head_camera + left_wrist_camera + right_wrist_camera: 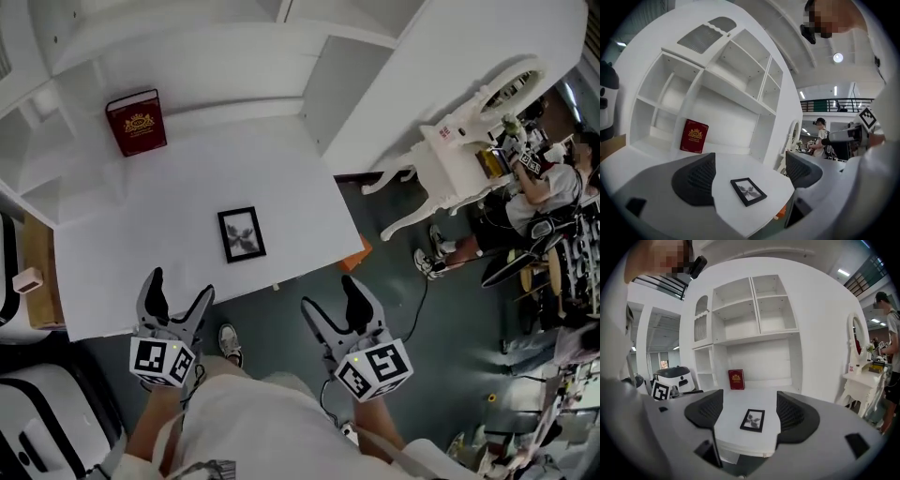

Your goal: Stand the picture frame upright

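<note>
A small black picture frame (242, 233) lies flat, face up, on the white desk (159, 225), near its front edge. It also shows in the left gripper view as the frame (748, 191) and in the right gripper view as the frame (753, 420). My left gripper (178, 298) hovers at the desk's front edge, left of the frame, jaws open and empty. My right gripper (330, 300) hangs off the desk's front, to the right of the frame, open and empty as well. Neither touches the frame.
A red book (136, 122) stands against the back of the desk under white shelving (717, 79). A white dressing table (459, 150) stands to the right, with a person (553, 183) beside it. A white machine (675, 378) sits at the left.
</note>
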